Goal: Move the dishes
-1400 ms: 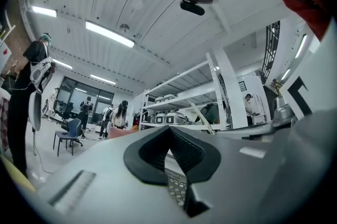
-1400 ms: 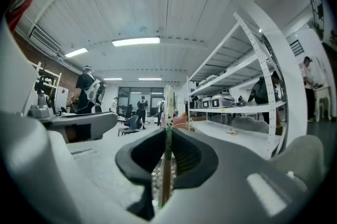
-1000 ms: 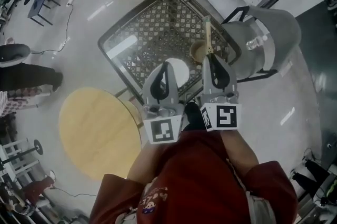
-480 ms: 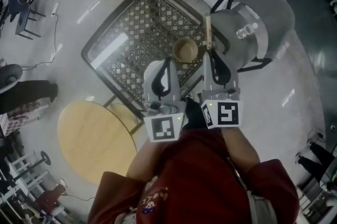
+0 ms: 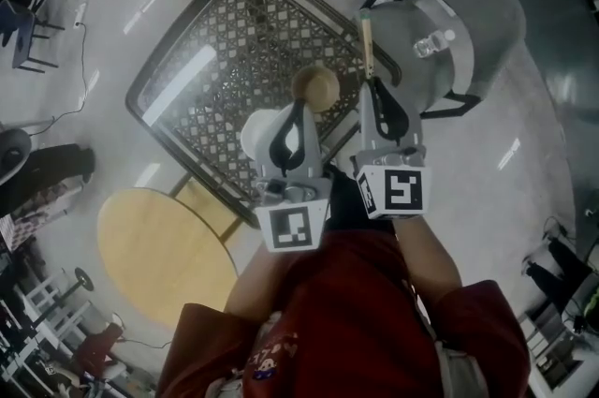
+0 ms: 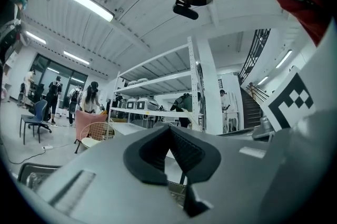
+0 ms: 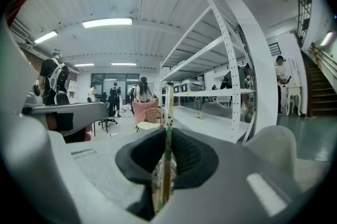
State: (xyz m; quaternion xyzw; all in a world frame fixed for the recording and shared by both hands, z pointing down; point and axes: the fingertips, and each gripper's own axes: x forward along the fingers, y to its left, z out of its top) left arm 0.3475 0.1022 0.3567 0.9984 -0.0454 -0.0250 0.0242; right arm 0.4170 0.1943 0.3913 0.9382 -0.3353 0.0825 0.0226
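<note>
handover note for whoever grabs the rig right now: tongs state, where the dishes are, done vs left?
Left tongs: shut, nothing between them, held over the black metal mesh table.
Right tongs: shut on a thin wooden stick with a green band, which points away from the person.
The round wooden bowl and the white round plate appear to sit on the mesh table, neither gripped.
The grey bucket stands past the table's right side; the round yellow table is at lower left.
Done: stick in hand.
Left: bowl and plate not yet moved; the destination is not evident.

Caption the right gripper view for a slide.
Right gripper clamped on a thin wooden stick, with white shelving behind.
</note>
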